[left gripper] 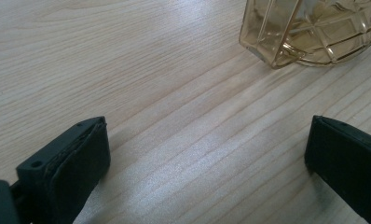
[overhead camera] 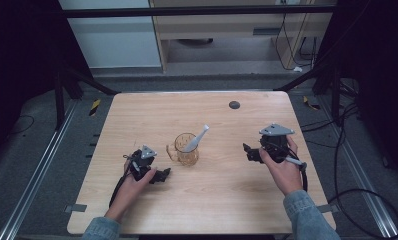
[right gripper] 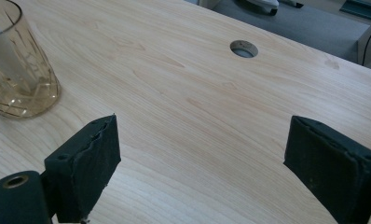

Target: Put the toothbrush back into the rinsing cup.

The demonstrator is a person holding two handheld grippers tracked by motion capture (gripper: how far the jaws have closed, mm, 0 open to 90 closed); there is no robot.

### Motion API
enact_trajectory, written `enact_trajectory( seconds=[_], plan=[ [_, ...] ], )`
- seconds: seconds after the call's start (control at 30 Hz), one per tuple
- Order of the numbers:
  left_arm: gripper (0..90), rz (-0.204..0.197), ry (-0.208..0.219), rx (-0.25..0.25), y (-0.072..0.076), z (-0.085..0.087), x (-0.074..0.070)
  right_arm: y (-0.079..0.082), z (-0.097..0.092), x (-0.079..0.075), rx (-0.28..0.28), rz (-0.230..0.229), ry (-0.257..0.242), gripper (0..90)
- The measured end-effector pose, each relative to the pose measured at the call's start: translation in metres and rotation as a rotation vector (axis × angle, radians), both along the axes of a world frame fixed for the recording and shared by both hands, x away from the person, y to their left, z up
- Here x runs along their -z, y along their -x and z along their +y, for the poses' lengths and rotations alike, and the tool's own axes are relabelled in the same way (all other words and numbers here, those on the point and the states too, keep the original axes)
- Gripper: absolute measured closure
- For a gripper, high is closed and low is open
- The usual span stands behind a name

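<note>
— Amber glass mug (overhead camera: 186, 149), item one: where do you have it?
— Near the middle of the wooden bench (overhead camera: 227, 200), upright, handle turned toward about 8 o'clock. A white spoon (overhead camera: 195, 140) stands in it, bowl down, handle leaning out over the rim toward 1 o'clock.

— Item two, your left tool (overhead camera: 163, 174)?
— You hold it at about 8 o'clock from the mug, near it but apart. Its jaws stand wide, with bare bench between them. In the left gripper view the mug's (left gripper: 314, 32) faceted base sits up at 1 o'clock, beyond the jaw tips and touching neither one.

— Item three, your right tool (overhead camera: 247, 152)?
— At about 3 o'clock from the mug, farther from it than the left one, pointed toward the mug. Jaws spread wide as well, nothing gripped. In the right gripper view the mug (right gripper: 18, 70) stands at 10 o'clock, clear of the jaws.

— Anything else on the bench?
— One round cable hole (overhead camera: 234, 104) near the far edge, at about 1 o'clock from the mug. The right gripper view shows the hole (right gripper: 243, 48) at 12 o'clock, well ahead of the jaws.
</note>
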State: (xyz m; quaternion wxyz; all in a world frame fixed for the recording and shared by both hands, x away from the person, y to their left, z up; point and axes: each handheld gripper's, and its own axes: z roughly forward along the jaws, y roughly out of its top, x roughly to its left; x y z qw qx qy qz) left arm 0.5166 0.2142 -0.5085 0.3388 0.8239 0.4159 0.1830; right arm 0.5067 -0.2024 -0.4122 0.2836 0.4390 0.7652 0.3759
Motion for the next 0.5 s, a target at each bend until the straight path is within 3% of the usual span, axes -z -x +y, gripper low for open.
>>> enact_trajectory(
  seconds=[0.5],
  plan=[
    [0.0,0.0,0.0,0.0,0.0,0.0,0.0,-0.001,-0.019,0.019,0.049,0.044,0.015,11.2]
  ],
)
